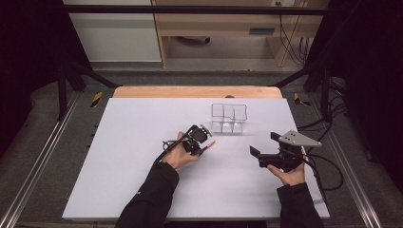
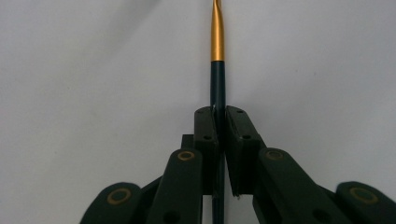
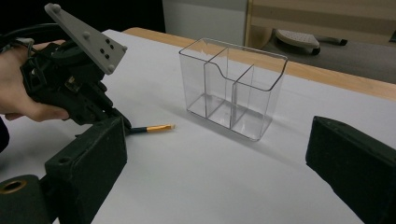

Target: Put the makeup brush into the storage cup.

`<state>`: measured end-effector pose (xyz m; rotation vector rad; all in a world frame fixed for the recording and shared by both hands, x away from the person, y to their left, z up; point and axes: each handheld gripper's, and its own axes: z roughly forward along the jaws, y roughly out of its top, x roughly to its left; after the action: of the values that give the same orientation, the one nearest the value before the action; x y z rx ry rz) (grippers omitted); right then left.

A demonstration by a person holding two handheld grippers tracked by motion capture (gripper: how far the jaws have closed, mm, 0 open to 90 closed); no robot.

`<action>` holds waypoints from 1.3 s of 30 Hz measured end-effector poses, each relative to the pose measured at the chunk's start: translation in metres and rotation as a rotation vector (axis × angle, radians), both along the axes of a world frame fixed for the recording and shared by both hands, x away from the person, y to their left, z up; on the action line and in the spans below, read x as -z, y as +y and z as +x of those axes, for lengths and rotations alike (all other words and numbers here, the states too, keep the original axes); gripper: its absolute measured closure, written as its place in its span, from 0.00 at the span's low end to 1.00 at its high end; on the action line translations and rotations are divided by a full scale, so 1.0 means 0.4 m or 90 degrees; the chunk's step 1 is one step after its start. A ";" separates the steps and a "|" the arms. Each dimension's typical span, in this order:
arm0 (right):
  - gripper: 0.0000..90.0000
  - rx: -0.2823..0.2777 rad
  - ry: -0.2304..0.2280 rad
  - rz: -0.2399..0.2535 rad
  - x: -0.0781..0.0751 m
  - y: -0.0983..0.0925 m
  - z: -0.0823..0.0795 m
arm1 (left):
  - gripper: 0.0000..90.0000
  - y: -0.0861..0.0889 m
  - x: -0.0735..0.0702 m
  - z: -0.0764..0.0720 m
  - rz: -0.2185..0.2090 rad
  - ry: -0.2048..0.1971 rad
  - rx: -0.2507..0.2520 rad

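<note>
Forward, brush (image 2: 217,70) in clamped left gripper (image 2: 222,122), gold tip ahead; right gripper (image 1: 265,149) jaws apart.

The high view looks forward and down from the near edge, taking in the whole worktop (image 1: 123,156) from afar. The left gripper view looks down its jaws, close to the bare surface. The right gripper view sits low, facing the far edge. It shares the organizer (image 3: 232,86) and left gripper (image 3: 119,123) with the high view.
</note>
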<state>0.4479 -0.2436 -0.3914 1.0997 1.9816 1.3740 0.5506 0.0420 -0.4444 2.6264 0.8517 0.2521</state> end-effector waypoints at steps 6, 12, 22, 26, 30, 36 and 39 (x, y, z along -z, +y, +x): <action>0.06 0.000 -0.001 0.004 -0.001 -0.001 -0.002 | 0.92 0.010 -0.032 -0.013 -0.019 -0.027 0.001; 0.06 0.000 0.000 0.004 -0.001 -0.001 -0.003 | 0.92 0.035 -0.082 -0.047 -0.061 -0.076 -0.008; 0.06 -0.001 0.001 0.008 -0.002 -0.001 -0.003 | 0.92 0.064 -0.122 -0.106 -0.138 -0.130 -0.031; 0.07 -0.002 0.003 0.008 -0.001 0.001 -0.002 | 0.92 0.077 -0.128 -0.127 -0.159 -0.153 -0.041; 0.07 -0.004 0.005 0.012 0.000 0.003 -0.001 | 0.92 0.088 -0.127 -0.149 -0.180 -0.170 -0.053; 0.07 -0.008 0.006 0.015 -0.002 0.009 -0.003 | 0.92 0.100 -0.124 -0.178 -0.227 -0.191 -0.067; 0.07 -0.011 0.005 0.017 -0.004 0.013 -0.004 | 0.92 0.103 -0.124 -0.193 -0.241 -0.202 -0.073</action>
<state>0.4462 -0.2382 -0.3900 1.1045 1.9867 1.4115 0.4733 0.0830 -0.3949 2.1210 0.8445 0.4724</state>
